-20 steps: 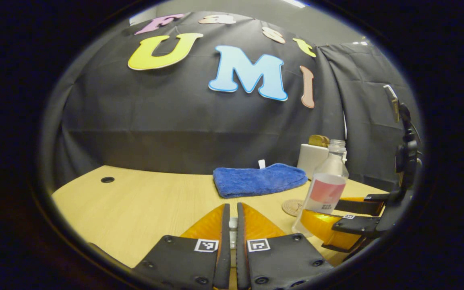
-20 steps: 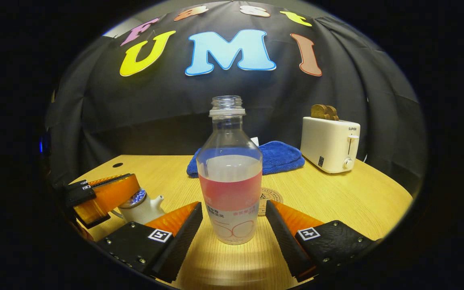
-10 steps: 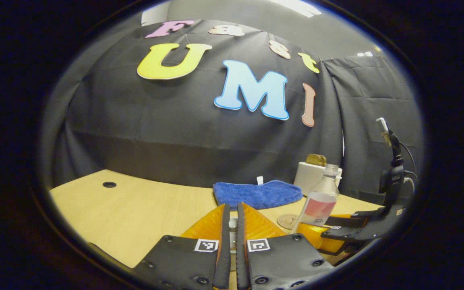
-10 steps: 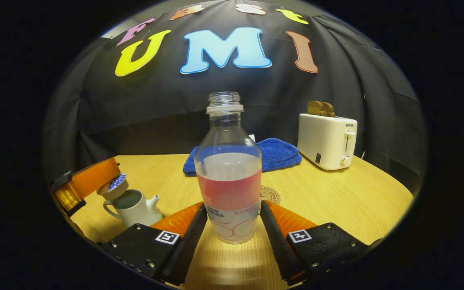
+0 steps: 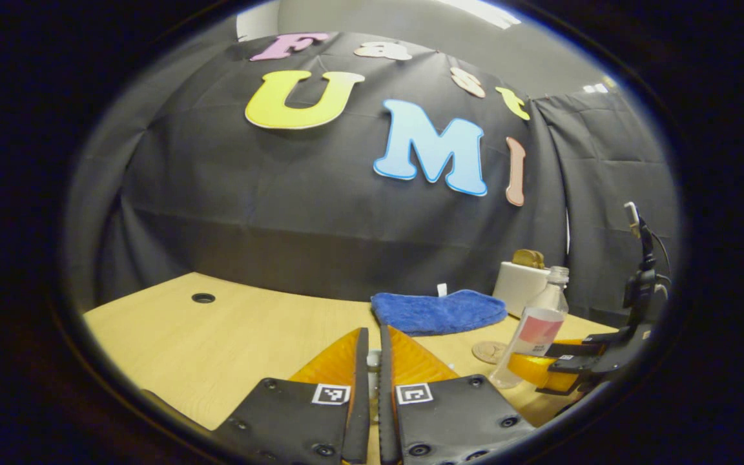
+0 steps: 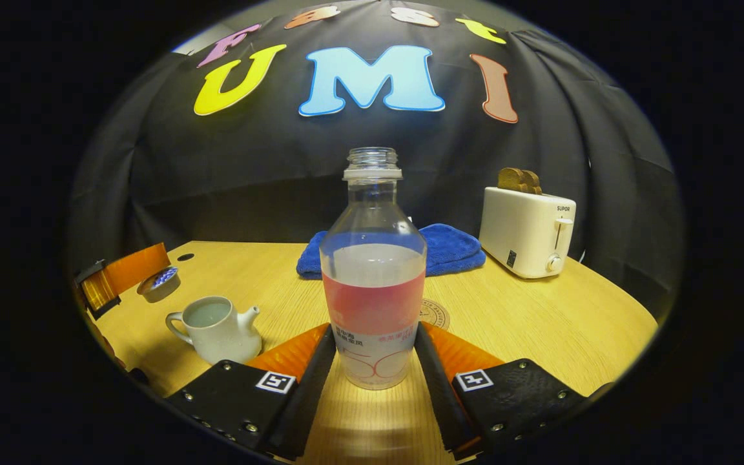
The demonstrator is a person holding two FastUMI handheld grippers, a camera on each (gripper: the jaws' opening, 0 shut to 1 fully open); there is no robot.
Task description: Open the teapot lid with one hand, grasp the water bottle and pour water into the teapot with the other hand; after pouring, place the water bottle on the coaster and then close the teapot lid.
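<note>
Lid (image 6: 160,282) is off the teapot (image 6: 216,328) now: a second ago the left gripper (image 6: 128,281) sat right over the pot, half a second ago the lid hung just above the mouth, now it's held up and away to the far left, pot mouth open and clear. Left gripper clamped on the lid's knob; in the left gripper view its own fingers (image 5: 364,381) sit together with only a sliver of something pale between them. Right gripper (image 6: 373,358) has closed in too: fingers stood well apart from the water bottle (image 6: 373,284) a second ago, now both look to touch its lower label band, though can't confirm firm squeeze. Bottle upright on the table (image 6: 540,323), uncapped, roughly half full, dead centre between the fingers. Coaster (image 6: 435,314) just behind it, teapot near-left of it. So step one looks done; next is lift and tip toward the pot
</note>
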